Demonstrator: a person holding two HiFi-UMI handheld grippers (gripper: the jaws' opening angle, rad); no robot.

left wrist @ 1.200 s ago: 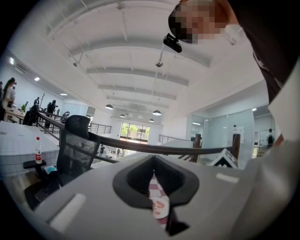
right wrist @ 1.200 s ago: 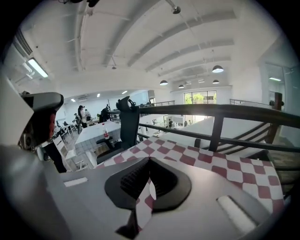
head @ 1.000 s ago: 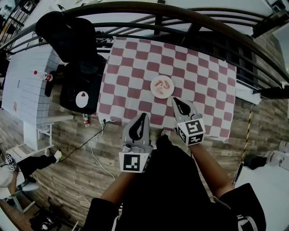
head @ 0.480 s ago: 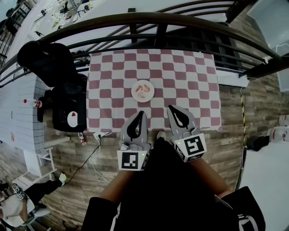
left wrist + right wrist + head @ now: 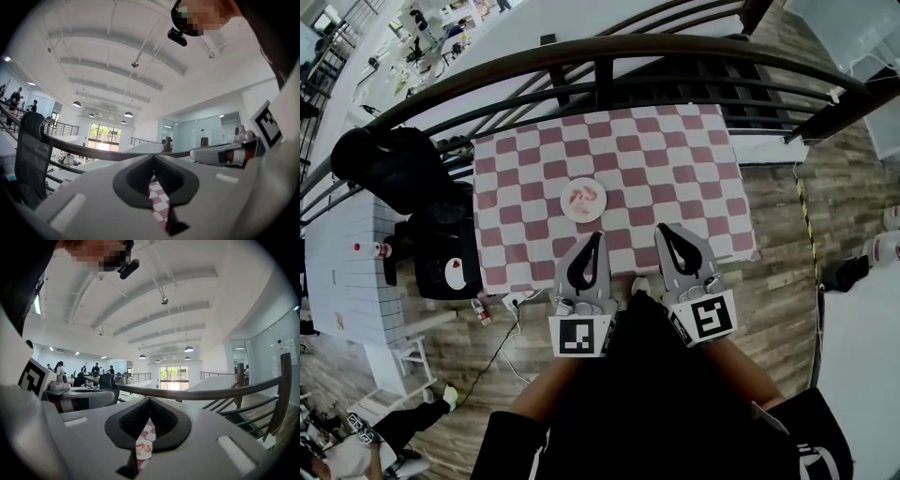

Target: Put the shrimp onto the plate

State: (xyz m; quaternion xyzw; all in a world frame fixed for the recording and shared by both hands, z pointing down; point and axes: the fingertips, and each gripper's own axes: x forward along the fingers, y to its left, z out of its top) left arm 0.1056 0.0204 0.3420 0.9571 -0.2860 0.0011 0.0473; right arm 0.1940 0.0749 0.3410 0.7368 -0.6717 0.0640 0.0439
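Right gripper view glimpses plate (image 5: 144, 447); left, tablecloth (image 5: 157, 196)

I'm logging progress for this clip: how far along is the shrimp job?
Done: the shrimp lie on the plate on the table. In hand: nothing; the left gripper and right gripper are shut and empty, short of the plate. Left: seemingly nothing; I see no other shrimp.
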